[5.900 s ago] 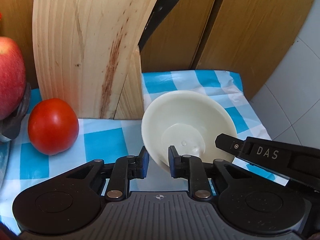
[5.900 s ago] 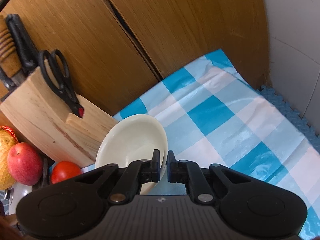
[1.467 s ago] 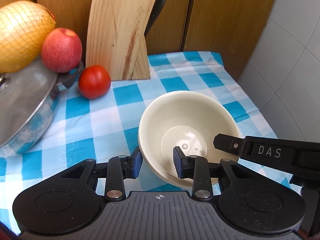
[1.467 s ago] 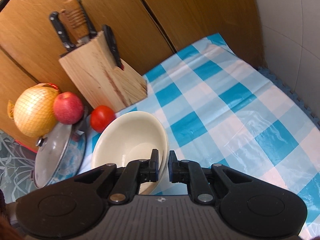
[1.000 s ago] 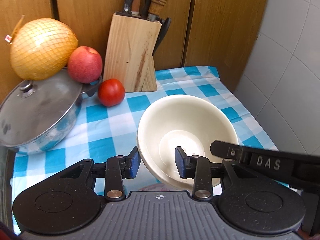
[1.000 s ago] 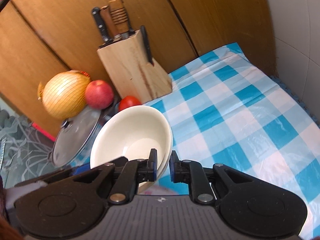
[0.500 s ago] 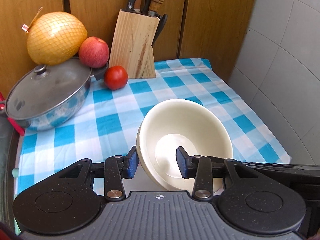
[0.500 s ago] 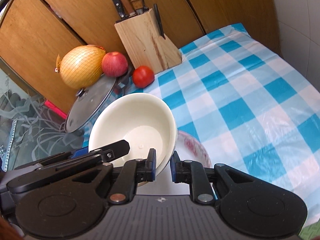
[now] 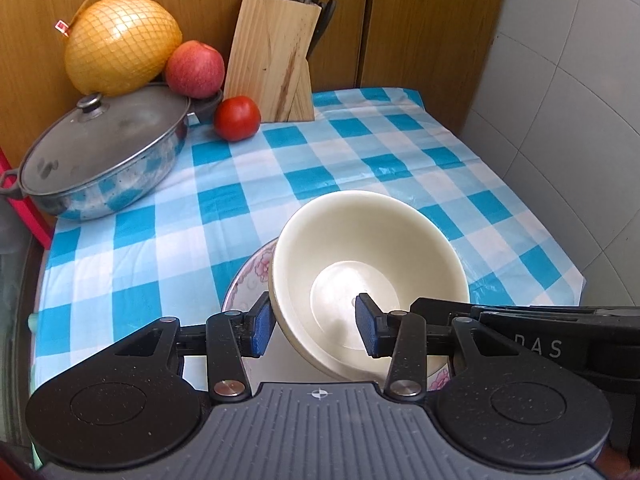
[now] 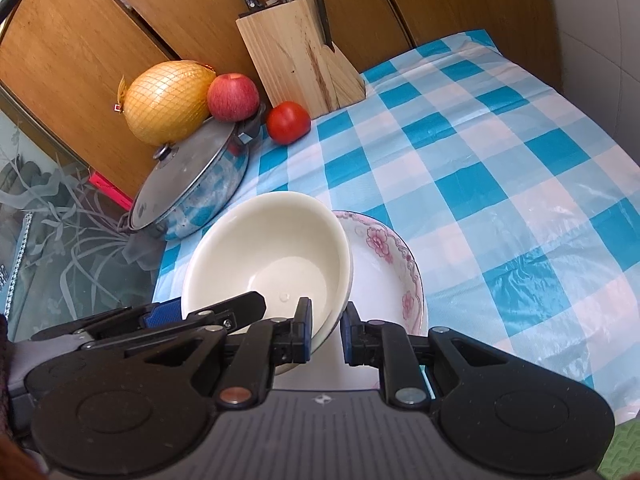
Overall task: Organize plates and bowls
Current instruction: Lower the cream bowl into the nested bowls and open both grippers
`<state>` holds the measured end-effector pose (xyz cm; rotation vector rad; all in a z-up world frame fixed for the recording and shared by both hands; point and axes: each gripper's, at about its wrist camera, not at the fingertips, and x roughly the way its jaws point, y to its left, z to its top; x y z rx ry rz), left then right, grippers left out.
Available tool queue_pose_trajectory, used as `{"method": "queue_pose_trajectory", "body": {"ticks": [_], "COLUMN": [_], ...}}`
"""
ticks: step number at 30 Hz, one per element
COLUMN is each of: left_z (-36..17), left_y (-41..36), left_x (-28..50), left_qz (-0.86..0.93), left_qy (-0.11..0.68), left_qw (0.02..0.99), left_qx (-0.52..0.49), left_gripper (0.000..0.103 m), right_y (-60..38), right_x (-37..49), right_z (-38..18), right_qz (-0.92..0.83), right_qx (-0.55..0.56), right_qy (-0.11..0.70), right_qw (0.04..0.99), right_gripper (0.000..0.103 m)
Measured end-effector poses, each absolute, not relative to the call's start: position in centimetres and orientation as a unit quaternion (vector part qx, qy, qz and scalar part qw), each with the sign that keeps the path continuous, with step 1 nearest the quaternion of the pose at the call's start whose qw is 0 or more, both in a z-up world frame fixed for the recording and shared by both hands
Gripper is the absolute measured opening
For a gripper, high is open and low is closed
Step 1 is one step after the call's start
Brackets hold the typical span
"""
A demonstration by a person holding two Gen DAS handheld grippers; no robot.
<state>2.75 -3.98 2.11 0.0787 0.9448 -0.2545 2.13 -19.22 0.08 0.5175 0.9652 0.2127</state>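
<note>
A cream bowl [image 9: 368, 272] [image 10: 272, 256] hangs tilted over a white plate with pink flowers [image 9: 250, 276] [image 10: 384, 264] near the front edge of the checked cloth. My right gripper [image 10: 325, 332] is shut on the bowl's near right rim. My left gripper [image 9: 315, 330] straddles the left rim, one pad outside the wall and one inside. Its jaws are opening, and the inner pad stands clear of the wall. Whether the bowl's base touches the plate is hidden.
At the back left stand a lidded steel pot [image 9: 108, 152], a netted pomelo [image 9: 120, 44], an apple [image 9: 195, 68] and a tomato [image 9: 237, 118]. A wooden knife block [image 9: 272, 60] leans on the cabinet doors. A tiled wall [image 9: 560, 120] borders the right; patterned glass [image 10: 60, 240] lies left.
Both grippers drew the bowl back from the knife block toward the front edge, and the flowered plate came into view beneath it. The left jaws spread wider.
</note>
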Motion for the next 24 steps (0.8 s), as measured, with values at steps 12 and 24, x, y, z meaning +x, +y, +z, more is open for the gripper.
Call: {"method": "queue_pose_trajectory", "body": {"ticks": [12,24], "left_z": [0.7,1.9], "left_y": [-3.5,-1.5], "left_x": [3.2,2.9], "left_qz": [-0.118,-0.105], "left_qy": [0.477,0.457], "left_qw": [0.87,0.883], "left_qx": [0.035,0.006], "left_gripper": [0.048,0.075], "right_y": [-19.3,-19.9], "right_x": [2.5,1.2], "right_z": [-0.7,0.8], "right_qz": [0.087,0.074], "right_qx": [0.245,0.238], "right_qy": [0.471,0.428], "right_qw": [0.843,0.869], "right_gripper": [0.019,0.03]}}
